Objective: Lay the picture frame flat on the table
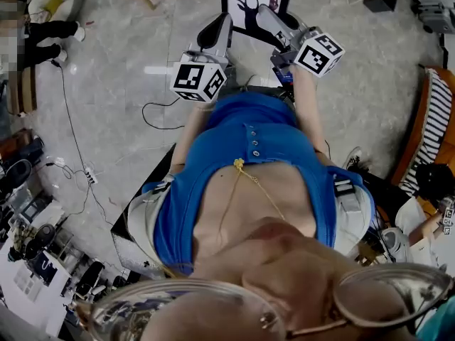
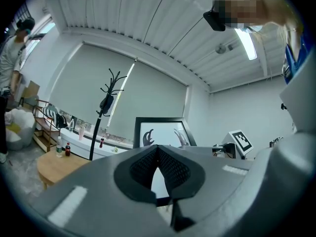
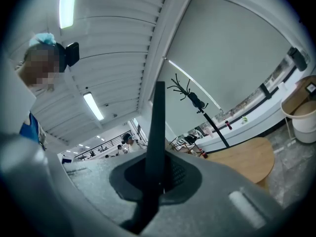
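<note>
The black picture frame [image 1: 256, 4] holds a white print of dark antlered shapes and stands upright at the top of the head view. My right gripper [image 1: 272, 25] reaches its right part. In the right gripper view the frame's thin dark edge [image 3: 159, 117] runs straight up between the jaws, and my right gripper [image 3: 159, 169] is shut on it. My left gripper [image 1: 219, 33] lies at the frame's left side. In the left gripper view the frame [image 2: 163, 132] faces the camera just beyond my left gripper [image 2: 158, 148], whose tips meet with nothing seen between them.
A round wooden table [image 2: 57, 167] with bottles and a black coat stand [image 2: 104, 107] are behind the frame. Cables and a power strip [image 1: 89, 175] lie on the grey floor at left. A striped chair [image 1: 434, 130] stands at right. A person [image 2: 12, 53] stands far left.
</note>
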Demonstrator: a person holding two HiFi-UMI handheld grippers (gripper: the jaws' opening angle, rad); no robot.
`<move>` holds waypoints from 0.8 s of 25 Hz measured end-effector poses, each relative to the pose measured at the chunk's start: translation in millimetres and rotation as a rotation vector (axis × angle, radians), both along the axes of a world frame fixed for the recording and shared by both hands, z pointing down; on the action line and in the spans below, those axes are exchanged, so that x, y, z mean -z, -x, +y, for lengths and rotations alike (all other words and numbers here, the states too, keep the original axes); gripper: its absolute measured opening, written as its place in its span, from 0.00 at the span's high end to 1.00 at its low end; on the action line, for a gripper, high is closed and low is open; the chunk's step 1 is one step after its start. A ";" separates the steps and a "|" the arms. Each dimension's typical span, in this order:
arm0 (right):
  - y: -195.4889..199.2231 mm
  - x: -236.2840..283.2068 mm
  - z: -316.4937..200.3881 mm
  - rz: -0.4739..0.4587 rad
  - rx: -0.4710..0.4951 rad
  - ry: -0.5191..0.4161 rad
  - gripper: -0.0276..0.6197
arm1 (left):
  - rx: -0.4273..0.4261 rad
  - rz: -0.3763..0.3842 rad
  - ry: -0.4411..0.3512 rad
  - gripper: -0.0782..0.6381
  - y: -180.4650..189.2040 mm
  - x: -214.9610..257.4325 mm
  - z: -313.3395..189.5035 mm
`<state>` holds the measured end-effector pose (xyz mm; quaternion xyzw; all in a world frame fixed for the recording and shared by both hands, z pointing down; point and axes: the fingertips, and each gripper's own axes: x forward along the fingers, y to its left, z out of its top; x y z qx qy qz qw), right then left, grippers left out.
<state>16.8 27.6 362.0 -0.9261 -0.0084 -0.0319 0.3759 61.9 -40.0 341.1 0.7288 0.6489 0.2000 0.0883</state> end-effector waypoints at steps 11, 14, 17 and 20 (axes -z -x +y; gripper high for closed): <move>1.3 8.8 -5.6 0.026 -0.013 0.019 0.94 | -0.030 0.024 0.027 0.89 -0.6 0.8 -2.6; 2.8 16.4 -5.1 0.043 -0.010 0.013 0.94 | -0.022 0.023 0.023 0.89 -0.4 7.2 -5.9; 1.9 10.5 -4.3 0.038 -0.009 0.000 0.94 | -0.018 0.022 0.008 0.90 -0.3 1.6 -7.3; 1.9 5.2 -2.9 0.038 -0.007 0.004 0.94 | -0.022 0.026 0.000 0.90 0.1 -3.5 -5.7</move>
